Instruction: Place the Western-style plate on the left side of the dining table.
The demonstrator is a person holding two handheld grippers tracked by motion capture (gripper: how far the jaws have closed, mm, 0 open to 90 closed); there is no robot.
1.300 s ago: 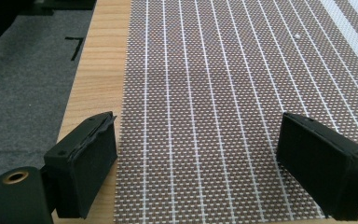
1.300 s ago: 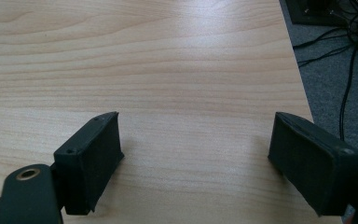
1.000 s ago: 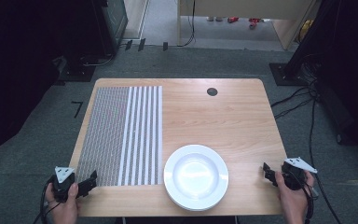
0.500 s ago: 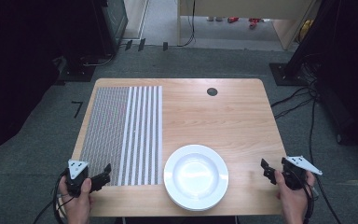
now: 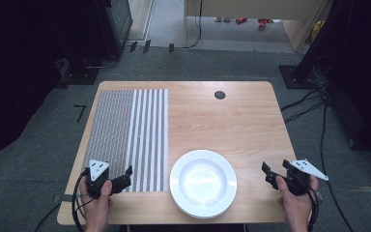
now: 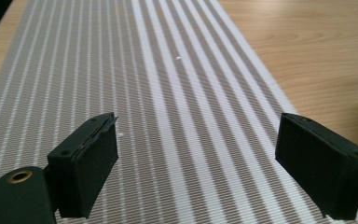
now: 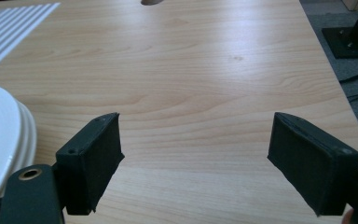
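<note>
While over the placemat (image 5: 125,137), left tool (image 5: 125,175) agape.

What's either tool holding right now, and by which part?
Nothing. Left tool is open over the striped mat; right tool is open over bare table, beside the plates.

Grey-and-white striped woven placemat (image 5: 125,137): rectangular, flat on wooden table, fine grey weave on one half, broad white stripes on other; near end lies directly under left gripper (image 5: 125,175), whose jaws stand wide apart just above it; stripes run away ahead of jaws (image 6: 168,107).

Stack of round white ceramic plates (image 5: 203,182): shallow, glossy, empty, upright, between both grippers, just beside placemat's striped edge; stacked rims seen left of right gripper (image 7: 196,158), near but apart from its spread jaws (image 7: 4,140).
</note>
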